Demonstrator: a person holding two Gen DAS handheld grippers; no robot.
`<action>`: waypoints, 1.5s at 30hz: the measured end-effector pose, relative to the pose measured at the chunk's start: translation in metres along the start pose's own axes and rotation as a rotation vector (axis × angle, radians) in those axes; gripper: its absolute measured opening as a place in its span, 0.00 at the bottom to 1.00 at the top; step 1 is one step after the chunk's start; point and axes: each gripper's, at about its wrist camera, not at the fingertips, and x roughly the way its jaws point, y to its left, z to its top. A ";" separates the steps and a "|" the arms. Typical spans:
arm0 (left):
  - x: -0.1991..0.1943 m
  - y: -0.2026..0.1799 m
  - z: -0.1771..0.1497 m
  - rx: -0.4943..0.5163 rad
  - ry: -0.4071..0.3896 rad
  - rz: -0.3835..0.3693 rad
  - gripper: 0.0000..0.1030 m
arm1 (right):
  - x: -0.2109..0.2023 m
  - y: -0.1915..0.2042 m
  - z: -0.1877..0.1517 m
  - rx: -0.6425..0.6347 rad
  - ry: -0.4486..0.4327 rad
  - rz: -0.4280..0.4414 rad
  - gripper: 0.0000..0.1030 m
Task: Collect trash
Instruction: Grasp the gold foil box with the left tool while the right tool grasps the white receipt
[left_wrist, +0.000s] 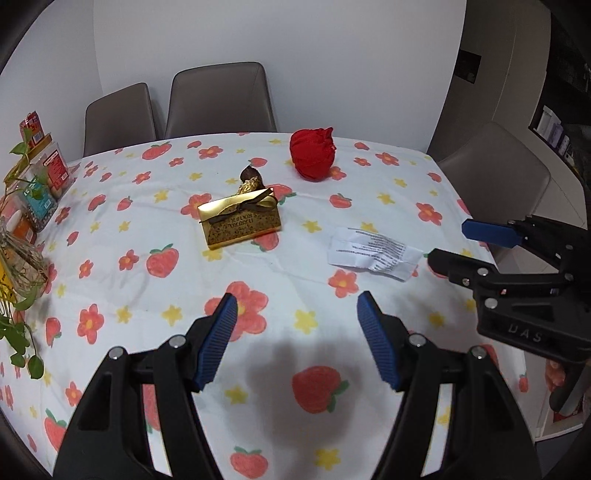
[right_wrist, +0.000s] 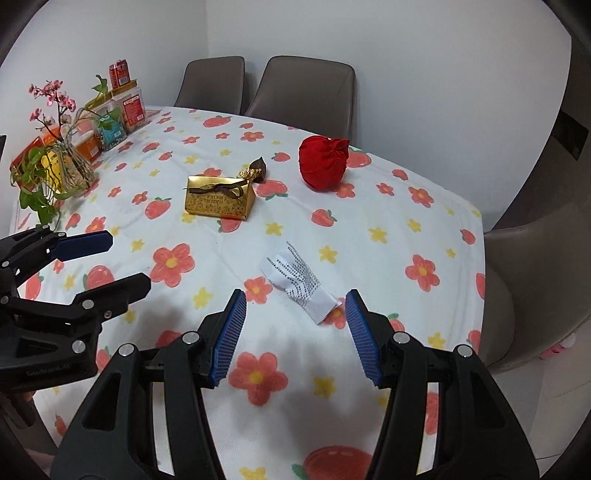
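Both the left gripper (left_wrist: 297, 334) and right gripper (right_wrist: 295, 332) hang with jaws apart, empty, above the counter (left_wrist: 110, 236); paper slip (right_wrist: 300, 285) lies just ahead, gold box (right_wrist: 219, 198), wrapper (right_wrist: 256, 170), red bundle (right_wrist: 323, 162) beyond, nothing between

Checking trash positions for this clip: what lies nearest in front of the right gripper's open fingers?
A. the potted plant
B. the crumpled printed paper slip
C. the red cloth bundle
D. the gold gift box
B: in the right wrist view the printed paper slip lies flat on the tablecloth just ahead of the right gripper, whose jaws stand open and empty.
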 end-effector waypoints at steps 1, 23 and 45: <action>0.005 0.005 0.001 -0.007 0.004 0.005 0.66 | 0.007 -0.001 0.002 -0.006 0.010 0.001 0.53; 0.090 0.048 0.055 0.020 0.021 0.026 0.66 | 0.098 -0.002 0.029 0.019 0.108 0.075 0.07; 0.133 0.042 0.086 0.095 -0.055 0.097 0.01 | 0.103 -0.004 0.049 0.064 0.094 0.096 0.07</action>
